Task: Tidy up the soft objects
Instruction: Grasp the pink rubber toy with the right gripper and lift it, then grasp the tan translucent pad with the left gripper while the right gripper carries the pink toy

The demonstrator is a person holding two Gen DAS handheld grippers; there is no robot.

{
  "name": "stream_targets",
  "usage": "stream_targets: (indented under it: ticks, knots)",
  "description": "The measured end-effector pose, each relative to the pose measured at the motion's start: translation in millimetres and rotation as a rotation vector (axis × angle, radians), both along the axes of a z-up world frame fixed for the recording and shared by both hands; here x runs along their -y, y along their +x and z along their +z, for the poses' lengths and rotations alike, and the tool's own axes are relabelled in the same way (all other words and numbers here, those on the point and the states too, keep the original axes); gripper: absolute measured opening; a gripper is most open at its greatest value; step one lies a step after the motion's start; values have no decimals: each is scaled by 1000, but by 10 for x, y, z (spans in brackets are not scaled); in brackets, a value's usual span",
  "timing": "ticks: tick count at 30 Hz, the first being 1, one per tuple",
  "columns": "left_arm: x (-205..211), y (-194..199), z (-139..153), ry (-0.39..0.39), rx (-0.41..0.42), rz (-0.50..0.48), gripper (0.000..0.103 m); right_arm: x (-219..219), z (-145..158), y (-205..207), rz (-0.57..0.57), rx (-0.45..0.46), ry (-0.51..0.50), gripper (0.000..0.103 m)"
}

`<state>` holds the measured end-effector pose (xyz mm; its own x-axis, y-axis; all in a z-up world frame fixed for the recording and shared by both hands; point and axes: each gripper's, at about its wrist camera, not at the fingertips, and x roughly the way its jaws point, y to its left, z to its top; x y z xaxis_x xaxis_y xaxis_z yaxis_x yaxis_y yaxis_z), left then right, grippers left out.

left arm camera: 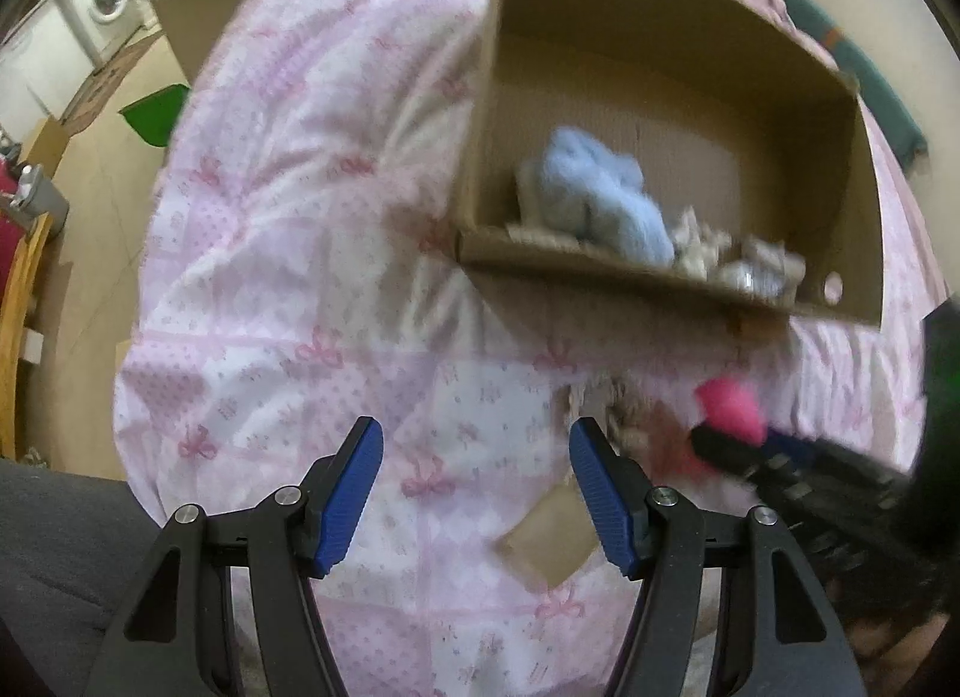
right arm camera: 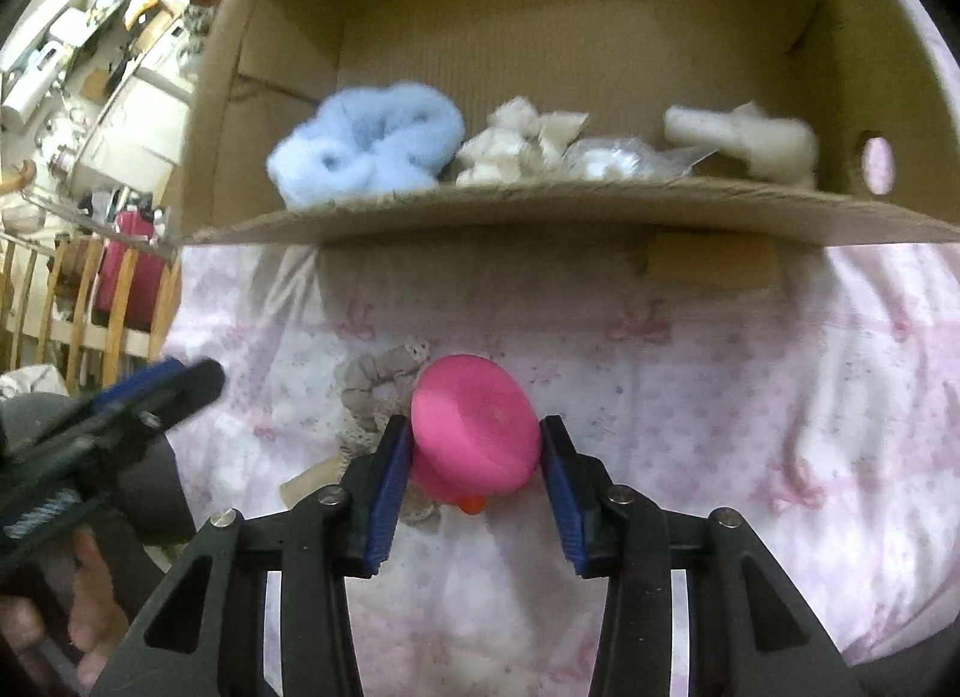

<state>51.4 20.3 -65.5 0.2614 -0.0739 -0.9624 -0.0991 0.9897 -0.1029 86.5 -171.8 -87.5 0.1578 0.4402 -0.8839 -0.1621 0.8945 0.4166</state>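
step: grab phase, judged. right gripper (right arm camera: 474, 445) straddles the round pink soft toy with a small orange tip (right arm camera: 474, 433), centre of the right wrist frame, on the pink bow-print quilt (right arm camera: 750, 397)
right tool: blue pads (right arm camera: 390, 493) tight along both sides of the pink toy; left pad looks in contact, right pad touching or a hair off. Reads as a clench on the toy, not lifted yet
left tool: left gripper (left arm camera: 477, 493) released, jaws wide, nothing between them, only quilt below; lower middle of the left wrist frame
toy location: on the quilt below the front wall of the brown cardboard box (right arm camera: 540, 217), still outside it
next move: probably firm squeeze, lift over the box's front edge, drop inside; toy is squashy, may bulge or slip
already in box: fluffy light-blue plush (right arm camera: 366, 144), cream-white soft pieces (right arm camera: 516, 144), white plush at right (right arm camera: 744, 138)
in the way: grey frilled fabric scrunchie (right arm camera: 378, 391) touching the toy's left side, could snag the left pad; box front wall needs clearing
other: loose cardboard scrap (left arm camera: 546, 541) on the quilt; left wrist view blurred
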Motion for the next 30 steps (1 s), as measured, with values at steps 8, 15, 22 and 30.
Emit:
stream_targets:
  ticks: [8, 15, 22, 30]
  knots:
    - [235, -88, -308, -37, -142, -131, 60, 303, 210, -65, -88, 35, 53, 46]
    - [482, -112, -493, -29, -194, -229, 47, 346, 226, -73, -100, 42, 31, 46]
    - [439, -150, -398, -78, -171, -229, 11, 297, 197, -76, -92, 44, 26, 46]
    - [133, -185, -74, -106, -57, -141, 11, 275, 194, -103, -85, 38, 28, 46]
